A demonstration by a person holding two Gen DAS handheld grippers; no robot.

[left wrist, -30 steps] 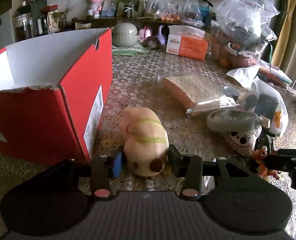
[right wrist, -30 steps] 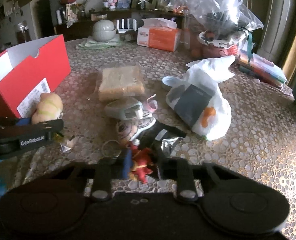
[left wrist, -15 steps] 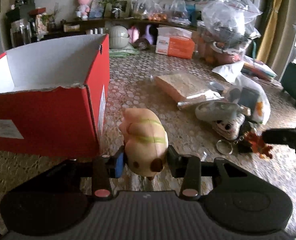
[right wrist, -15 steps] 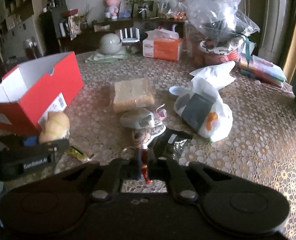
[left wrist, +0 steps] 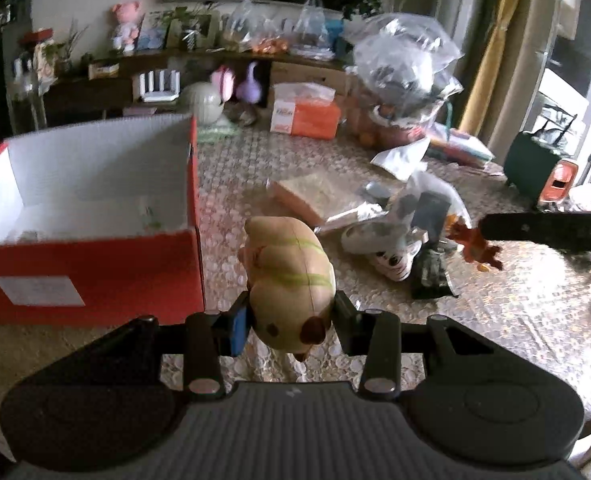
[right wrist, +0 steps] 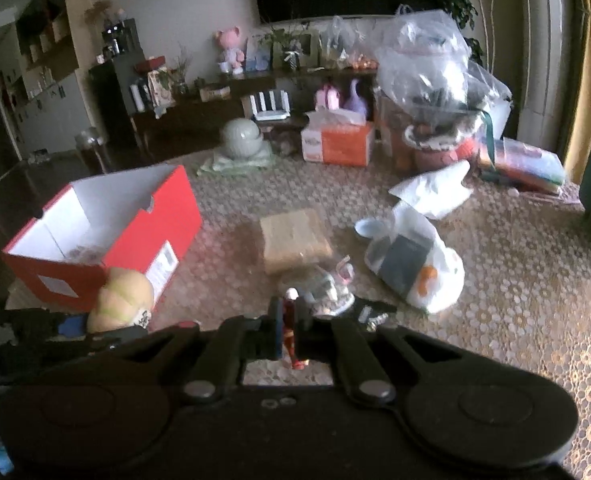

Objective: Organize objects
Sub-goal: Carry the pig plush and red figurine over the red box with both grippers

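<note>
Sitting at the far left of a table (right wrist: 515,280) covered in a patterned lace cloth is an open red shoebox (left wrist: 95,276) with a white inside, a white label on its near end and a few small things lying in the bottom. Just right of the box, the left gripper (left wrist: 287,326) has its jaws pressed against both sides of a beige plush toy (left wrist: 291,276) with pale green stripes and brown spots, held clear of the cloth. Farther right, the middle of the table holds a loose clutter: a wrapped block of tan sponge or bread (right wrist: 295,238), a small skull-faced ornament (left wrist: 395,260) under a grey lid, a dark foil wrapper (left wrist: 431,276) and a white plastic bag (right wrist: 415,268) with a dark packet inside. Right again, the right gripper (right wrist: 289,330) has its jaws nearly together, pinching a thin red and orange figurine (left wrist: 473,242) above the clutter. Along the back stand an orange tissue box (right wrist: 337,142) and bulging clear bags (right wrist: 427,64).
</note>
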